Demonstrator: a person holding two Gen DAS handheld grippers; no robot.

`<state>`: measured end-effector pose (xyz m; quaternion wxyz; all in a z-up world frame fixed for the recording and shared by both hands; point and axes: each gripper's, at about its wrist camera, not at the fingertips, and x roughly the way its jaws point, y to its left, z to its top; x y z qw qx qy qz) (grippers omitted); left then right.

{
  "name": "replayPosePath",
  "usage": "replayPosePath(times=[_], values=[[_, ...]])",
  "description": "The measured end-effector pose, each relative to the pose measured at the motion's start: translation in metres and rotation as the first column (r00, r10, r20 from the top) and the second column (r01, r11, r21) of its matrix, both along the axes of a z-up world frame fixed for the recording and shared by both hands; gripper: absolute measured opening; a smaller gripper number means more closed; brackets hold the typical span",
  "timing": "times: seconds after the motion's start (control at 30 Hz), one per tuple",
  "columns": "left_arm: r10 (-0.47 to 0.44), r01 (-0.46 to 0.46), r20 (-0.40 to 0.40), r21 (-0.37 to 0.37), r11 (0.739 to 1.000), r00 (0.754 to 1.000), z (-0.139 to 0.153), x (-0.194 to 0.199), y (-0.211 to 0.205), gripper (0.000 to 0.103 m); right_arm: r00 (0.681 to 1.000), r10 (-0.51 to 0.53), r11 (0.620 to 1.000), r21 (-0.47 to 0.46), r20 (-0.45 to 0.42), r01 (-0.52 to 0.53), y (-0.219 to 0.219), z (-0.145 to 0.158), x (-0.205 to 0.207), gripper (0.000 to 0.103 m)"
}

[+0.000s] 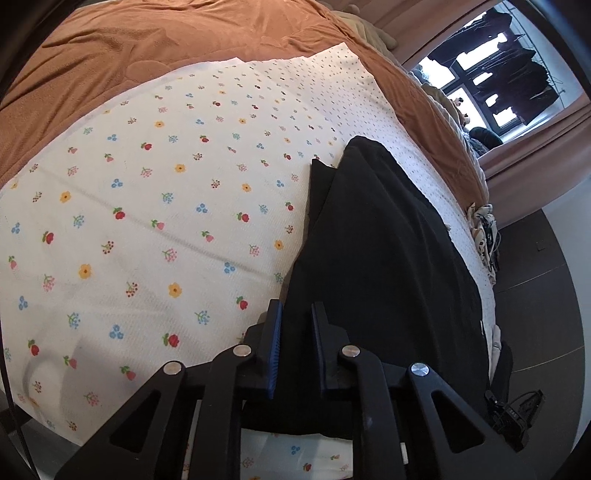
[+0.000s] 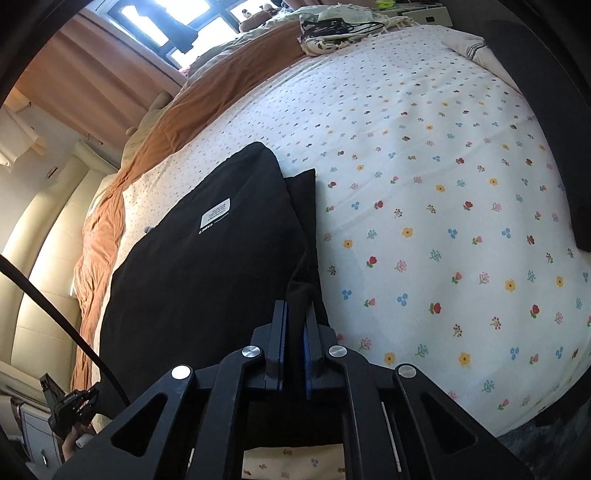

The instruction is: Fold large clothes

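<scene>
Bedroom, with a floral sheet (image 1: 147, 221) spread over the bed. The black garment (image 2: 207, 258) lies partly folded on that sheet, on the side toward the window (image 2: 155, 26). Right tongs (image 2: 295, 321) are clenched on its near edge; left tongs (image 1: 295, 317) hover parted above it. Looks soft, floppy and light, so pinching hems or corners seems best.

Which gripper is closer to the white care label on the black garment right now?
Right. The right gripper pinches the black garment at the edge, with the care label just ahead. The left gripper sits open over the garment; no label shows in its view.
</scene>
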<state>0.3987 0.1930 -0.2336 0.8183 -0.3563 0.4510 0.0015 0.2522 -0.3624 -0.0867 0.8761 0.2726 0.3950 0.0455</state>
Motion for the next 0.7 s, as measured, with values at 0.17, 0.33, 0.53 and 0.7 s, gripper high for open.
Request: replayPosePath(times=[0.17, 0.33, 0.53, 0.7], values=[[0.018, -0.018, 0.020, -0.001, 1.000, 1.000, 0.012, -0.013, 0.003, 0.036, 0.999, 0.019, 0.995, -0.094, 0.047, -0.014, 0.008, 0.027, -0.023, 0.064], [0.019, -0.019, 0.076, 0.006, 1.000, 0.997, 0.027, -0.024, 0.002, 0.073, 0.988, 0.082, 0.988, -0.144, 0.129, -0.063, 0.025, 0.046, -0.045, 0.071], [0.008, -0.010, 0.106, 0.012, 1.000, 0.994, 0.034, -0.037, 0.001, 0.073, 0.972, 0.206, 0.964, -0.194, 0.114, -0.182, 0.050, 0.036, -0.055, 0.052], [0.011, -0.009, 0.114, -0.017, 1.000, 0.993, 0.029, -0.048, 0.003, 0.073, 0.982, 0.181, 0.957, -0.222, -0.045, -0.187, 0.046, -0.017, -0.043, 0.034]])
